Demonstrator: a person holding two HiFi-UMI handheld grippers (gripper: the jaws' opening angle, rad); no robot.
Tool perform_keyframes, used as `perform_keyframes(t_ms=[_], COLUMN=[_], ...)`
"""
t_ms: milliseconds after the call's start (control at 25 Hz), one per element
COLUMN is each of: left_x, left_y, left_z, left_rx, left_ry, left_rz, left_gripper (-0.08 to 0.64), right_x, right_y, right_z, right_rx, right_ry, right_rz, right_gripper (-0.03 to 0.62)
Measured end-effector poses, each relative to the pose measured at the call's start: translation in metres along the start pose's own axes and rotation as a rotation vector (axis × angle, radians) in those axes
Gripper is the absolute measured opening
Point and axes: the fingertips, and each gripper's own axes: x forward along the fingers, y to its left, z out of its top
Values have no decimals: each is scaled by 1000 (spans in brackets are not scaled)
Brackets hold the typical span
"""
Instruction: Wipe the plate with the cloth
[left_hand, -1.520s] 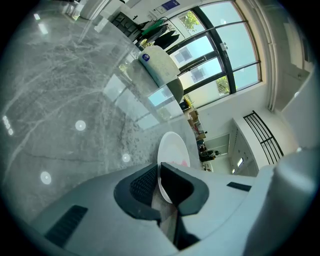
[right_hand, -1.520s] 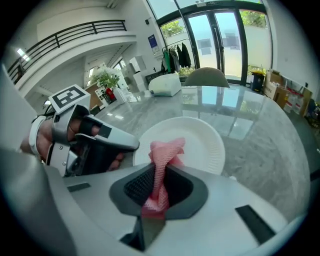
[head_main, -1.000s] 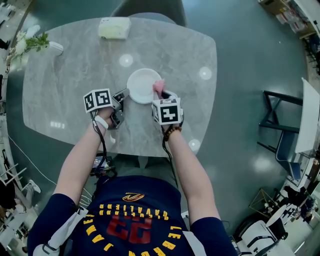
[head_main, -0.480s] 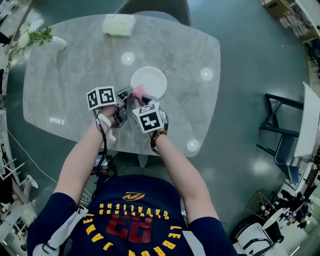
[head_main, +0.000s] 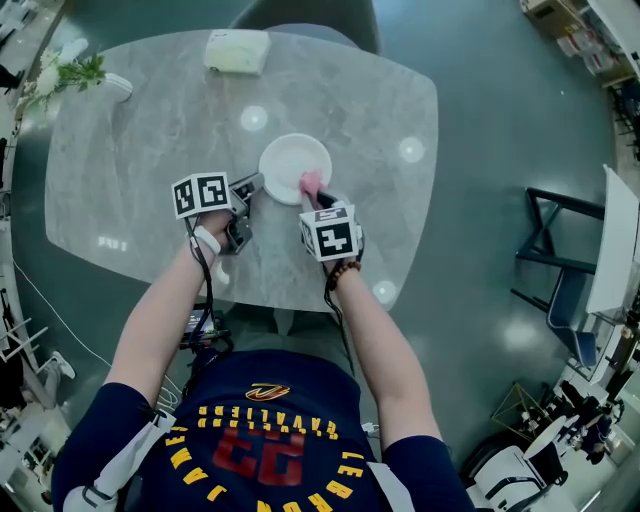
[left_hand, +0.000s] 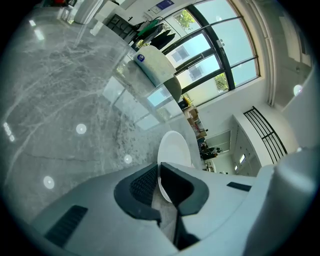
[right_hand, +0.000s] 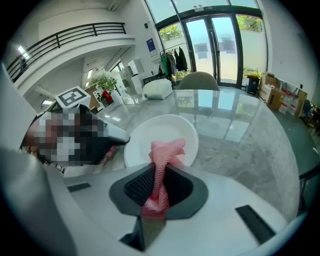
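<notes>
We are pinning the plate (head_main: 295, 165), lying on the surface (head_main: 150, 170), with the fingers of our left gripper (left_hand: 159, 182) clamped on its rim, and, with the fingers of our right gripper (right_hand: 159, 187) clamped on the cloth (right_hand: 165, 150), aiming for flat, light sweeps, the box (head_main: 237, 50) and flowers (head_main: 68, 76) sitting well clear.

Office-type lobby w/ glass doors (right_hand: 216, 47), mezz. railing (right_hand: 75, 34), marble table (head_main: 140, 160).
</notes>
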Motion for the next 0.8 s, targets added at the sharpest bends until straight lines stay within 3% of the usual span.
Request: perform_keyframes(t_ms=[200,440,600,800], left_x=[0,-1,-7,-24], left_y=[3,-1,-2,-3], left_z=[-1,-3,1,9], left_rx=[-5,10,46,37], left_ry=[0,-2,-18,-75], left_rz=[8,2,17,9], left_gripper=[23,26,86,92], right_x=[-11,-18,-27,-46], right_y=[-28,-30,-30,-33], right_z=[1,3,10,20], right_rx=[52,87,112,163], right_ry=[-21,-46,-93,-165], right_rz=[-48,-53,-68,-81], right_gripper=[46,46,46,46])
